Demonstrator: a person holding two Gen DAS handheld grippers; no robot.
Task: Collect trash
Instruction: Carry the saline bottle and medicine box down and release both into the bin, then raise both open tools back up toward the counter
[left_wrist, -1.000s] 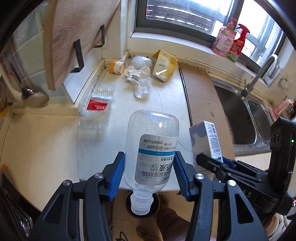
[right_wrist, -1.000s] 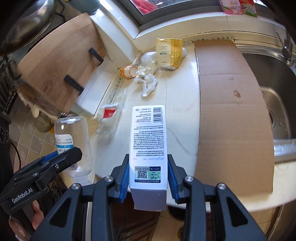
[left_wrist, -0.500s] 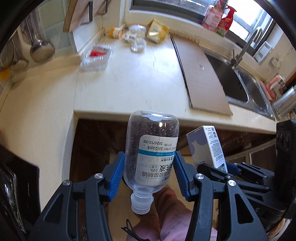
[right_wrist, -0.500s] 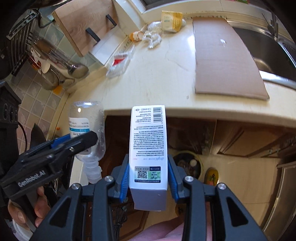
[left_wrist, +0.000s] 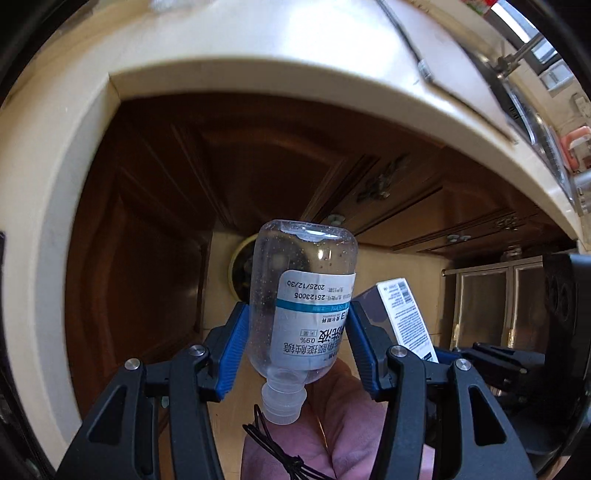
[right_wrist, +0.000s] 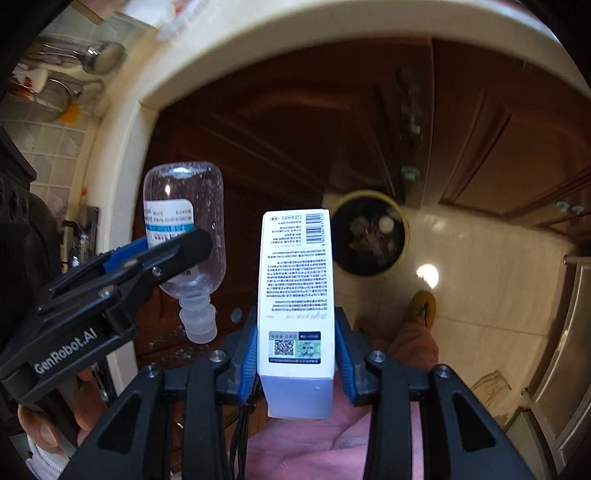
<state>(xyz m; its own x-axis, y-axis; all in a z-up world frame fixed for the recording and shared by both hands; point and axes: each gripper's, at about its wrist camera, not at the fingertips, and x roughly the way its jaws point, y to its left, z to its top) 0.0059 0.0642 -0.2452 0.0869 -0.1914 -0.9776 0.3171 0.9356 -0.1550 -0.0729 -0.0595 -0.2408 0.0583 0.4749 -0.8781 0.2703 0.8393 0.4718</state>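
Observation:
My left gripper (left_wrist: 295, 325) is shut on a clear plastic bottle (left_wrist: 301, 295) with a white and teal label, held neck toward the camera. The same clear plastic bottle (right_wrist: 184, 225) hangs at the left in the right wrist view. My right gripper (right_wrist: 297, 332) is shut on a tall white carton box (right_wrist: 295, 288) covered in print and a barcode; the carton box (left_wrist: 402, 317) also peeks out at the right of the left wrist view. On the floor below stands a round bin with a yellow rim (right_wrist: 369, 232), with trash inside. Only the edge of the bin (left_wrist: 240, 266) shows behind the bottle.
The cream counter edge (left_wrist: 332, 96) arches overhead, with dark brown cabinet doors (right_wrist: 369, 129) beneath it. Pale floor tiles (right_wrist: 480, 277) spread right of the bin. A pink trouser leg (right_wrist: 413, 343) and a yellow slipper (right_wrist: 423, 306) stand near the bin. A steel cabinet (right_wrist: 569, 350) lies right.
Both grippers have dropped from above the countertop to below its edge and tipped downward, still holding bottle and box. The counter trash has left view; the floor bin now shows.

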